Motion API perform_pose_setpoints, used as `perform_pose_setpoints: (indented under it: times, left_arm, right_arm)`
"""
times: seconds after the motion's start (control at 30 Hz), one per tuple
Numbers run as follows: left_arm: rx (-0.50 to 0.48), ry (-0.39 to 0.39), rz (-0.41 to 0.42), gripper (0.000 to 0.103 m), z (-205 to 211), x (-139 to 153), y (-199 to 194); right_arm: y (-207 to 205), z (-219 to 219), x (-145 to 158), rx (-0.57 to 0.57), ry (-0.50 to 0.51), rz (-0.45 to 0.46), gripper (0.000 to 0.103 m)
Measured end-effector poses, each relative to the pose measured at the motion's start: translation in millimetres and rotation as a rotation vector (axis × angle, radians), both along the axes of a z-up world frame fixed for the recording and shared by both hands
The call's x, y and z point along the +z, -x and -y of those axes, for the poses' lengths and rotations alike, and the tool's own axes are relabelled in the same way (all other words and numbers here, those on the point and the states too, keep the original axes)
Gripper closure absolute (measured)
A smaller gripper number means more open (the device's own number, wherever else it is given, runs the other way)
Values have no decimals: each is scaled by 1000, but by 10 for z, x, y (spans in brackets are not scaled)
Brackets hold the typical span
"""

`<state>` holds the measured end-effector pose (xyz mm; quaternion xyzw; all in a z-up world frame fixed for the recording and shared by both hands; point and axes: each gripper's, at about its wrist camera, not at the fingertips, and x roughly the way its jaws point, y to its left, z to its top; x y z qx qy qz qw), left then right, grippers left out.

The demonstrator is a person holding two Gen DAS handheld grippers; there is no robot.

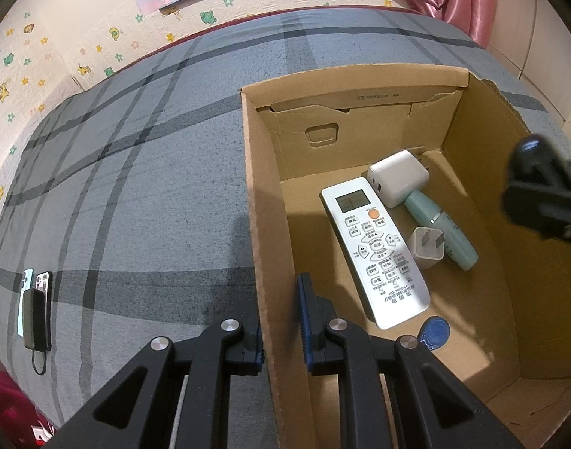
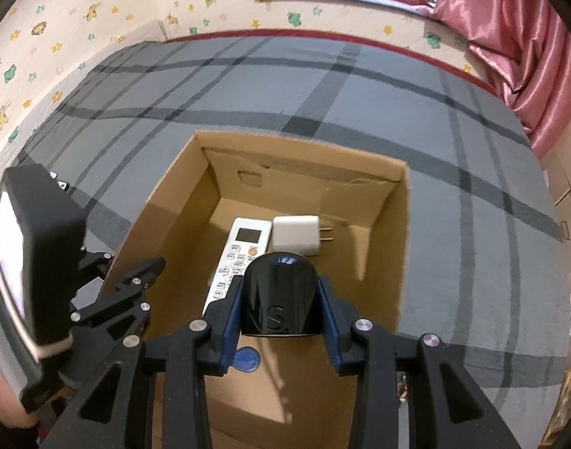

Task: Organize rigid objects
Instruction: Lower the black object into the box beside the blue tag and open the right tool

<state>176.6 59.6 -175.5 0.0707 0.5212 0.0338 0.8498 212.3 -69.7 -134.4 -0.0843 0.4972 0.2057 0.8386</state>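
Glossy black rounded plastic object point(image 2: 279, 295) held over open brown cardboard box point(image 2: 401, 247) on the bed.

The right gripper point(image 2: 279, 301) has its jaws closed on the black object, blue pads pressing both its sides, above the near end of the box interior. On the box floor lie a white air-conditioner remote with an orange button point(image 1: 373, 249), a large white plug-in charger block point(image 1: 397, 177) at its far end, a pale teal cylindrical tube point(image 1: 440, 230), a small white wall adapter point(image 1: 427, 247) resting against the tube, and a blue key fob point(image 1: 435, 331) toward the near wall. The left gripper point(image 1: 281, 321) has its jaws clamped on the box's left wall, one finger either side. The box stands on the grey plaid bed cover point(image 1: 135, 172). Near the bed's left edge lie two phones and a dark power bank point(image 1: 34, 307).
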Motion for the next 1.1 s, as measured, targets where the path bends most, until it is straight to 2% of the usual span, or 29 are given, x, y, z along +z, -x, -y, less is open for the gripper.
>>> perform_pose_setpoints:
  times: [0.53,1.0,1.03,1.1]
  left_arm:
    - [0,1,0,87,-2,2,-8]
    - [1,0,2,87,-14,9,-4]
    - [1,1,2,87,-12,8,-4]
    - [1,1,3,87,-10,10,-3]
  right_arm:
    - [-252,-278,-551,0,56,-150,63]
    - [-254,-303,-639,1,54,-165,63]
    - [-251,-301,-635,2,54,-162,63]
    - [-249,-293,-625,0,49,-156,53]
